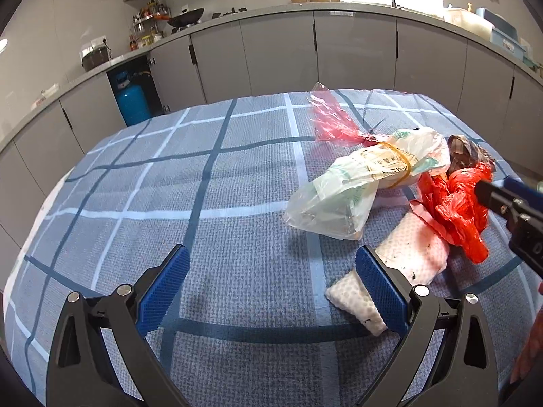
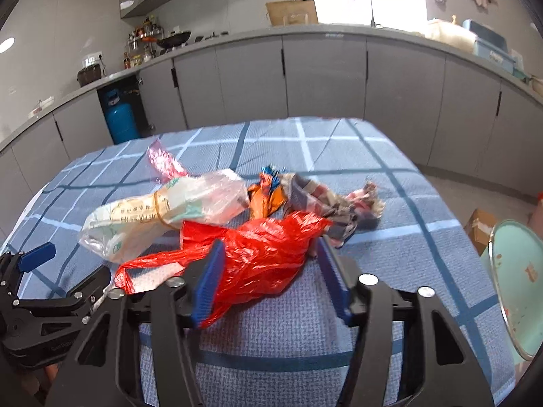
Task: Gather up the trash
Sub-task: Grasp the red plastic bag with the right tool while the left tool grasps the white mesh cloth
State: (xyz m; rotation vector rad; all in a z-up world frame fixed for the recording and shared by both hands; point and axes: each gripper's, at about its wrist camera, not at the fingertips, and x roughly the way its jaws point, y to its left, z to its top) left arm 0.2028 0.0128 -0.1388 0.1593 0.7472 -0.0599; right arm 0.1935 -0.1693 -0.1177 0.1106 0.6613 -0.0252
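Trash lies in a heap on the blue checked tablecloth (image 1: 210, 203). A red plastic bag (image 2: 261, 254) lies between the fingers of my right gripper (image 2: 269, 259); its left pad touches the bag and a slim gap shows at the right pad. My left gripper (image 1: 273, 264) is open over bare cloth, its right finger beside a white paper towel (image 1: 414, 257). A clear bag bound with a rubber band (image 1: 353, 186), pink cellophane (image 1: 329, 122), an orange wrapper (image 2: 268, 200) and a crumpled patterned wrapper (image 2: 319, 200) lie behind. In the other view each gripper shows: the right gripper (image 1: 492, 188), the left gripper (image 2: 68, 268).
Grey cabinets under a counter (image 2: 322, 74) run behind the table, with a blue gas cylinder (image 2: 120, 120) in an open bay. A mint-green round lid or bin (image 2: 516, 288) and a cardboard box (image 2: 482, 227) stand off the table's right edge.
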